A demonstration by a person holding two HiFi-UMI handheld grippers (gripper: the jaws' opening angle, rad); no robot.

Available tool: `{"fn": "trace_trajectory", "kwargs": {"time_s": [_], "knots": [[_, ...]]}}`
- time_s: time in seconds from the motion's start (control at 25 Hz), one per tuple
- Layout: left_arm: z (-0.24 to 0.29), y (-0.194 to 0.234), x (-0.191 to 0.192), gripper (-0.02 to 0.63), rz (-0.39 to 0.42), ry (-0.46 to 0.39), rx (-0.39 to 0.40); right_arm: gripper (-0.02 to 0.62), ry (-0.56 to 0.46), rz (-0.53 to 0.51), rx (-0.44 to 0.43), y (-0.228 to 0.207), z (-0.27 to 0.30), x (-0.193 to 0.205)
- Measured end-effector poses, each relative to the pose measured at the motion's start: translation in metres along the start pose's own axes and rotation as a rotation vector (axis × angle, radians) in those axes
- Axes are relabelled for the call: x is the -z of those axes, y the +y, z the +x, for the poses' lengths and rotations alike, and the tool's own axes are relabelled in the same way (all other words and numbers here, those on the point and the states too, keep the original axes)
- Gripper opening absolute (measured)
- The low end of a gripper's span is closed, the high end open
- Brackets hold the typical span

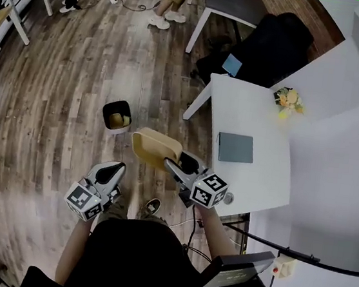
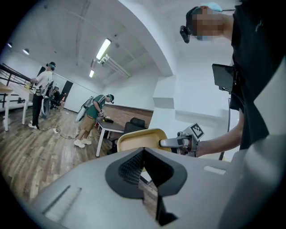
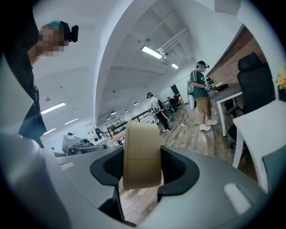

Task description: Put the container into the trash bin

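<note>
In the head view my right gripper point(image 1: 176, 161) is shut on a tan, shallow container point(image 1: 155, 147), held out over the wood floor. The right gripper view shows the container point(image 3: 142, 156) edge-on, clamped between the two jaws. A small black trash bin point(image 1: 108, 107) stands on the floor ahead and to the left of the container, with something yellowish inside. My left gripper point(image 1: 116, 168) hangs lower left, shut and empty. In the left gripper view its jaws point(image 2: 143, 167) meet with nothing between them, and the container point(image 2: 140, 137) shows beyond them.
A white table point(image 1: 255, 110) stands to the right, bearing a grey pad point(image 1: 235, 148) and a small bunch of flowers point(image 1: 288, 101). A black chair point(image 1: 269, 47) sits behind it. People stand far off at the top. A cable runs by my feet.
</note>
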State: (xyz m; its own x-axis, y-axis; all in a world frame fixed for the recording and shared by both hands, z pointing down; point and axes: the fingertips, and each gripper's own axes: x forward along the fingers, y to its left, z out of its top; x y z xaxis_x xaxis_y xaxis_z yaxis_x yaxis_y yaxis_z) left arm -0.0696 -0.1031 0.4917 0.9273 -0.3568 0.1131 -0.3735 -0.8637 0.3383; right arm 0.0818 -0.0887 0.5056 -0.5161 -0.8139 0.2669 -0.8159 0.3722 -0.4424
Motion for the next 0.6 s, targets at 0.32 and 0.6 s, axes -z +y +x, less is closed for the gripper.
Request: {"fn": "trace_trajectory", "kwargs": {"time_s": [0.32,0.6], "knots": [[-0.055,0.077,-0.011,0.002,-0.017,-0.015,-0.100,0.225,0.106,-0.047,-0.064,0.042,0.106,0.005],[-0.085,0.120,-0.009,0.002,-0.010,-0.002,-0.148,0.225,0.146,-0.057,-0.079,0.052,0.166,0.009]]}}
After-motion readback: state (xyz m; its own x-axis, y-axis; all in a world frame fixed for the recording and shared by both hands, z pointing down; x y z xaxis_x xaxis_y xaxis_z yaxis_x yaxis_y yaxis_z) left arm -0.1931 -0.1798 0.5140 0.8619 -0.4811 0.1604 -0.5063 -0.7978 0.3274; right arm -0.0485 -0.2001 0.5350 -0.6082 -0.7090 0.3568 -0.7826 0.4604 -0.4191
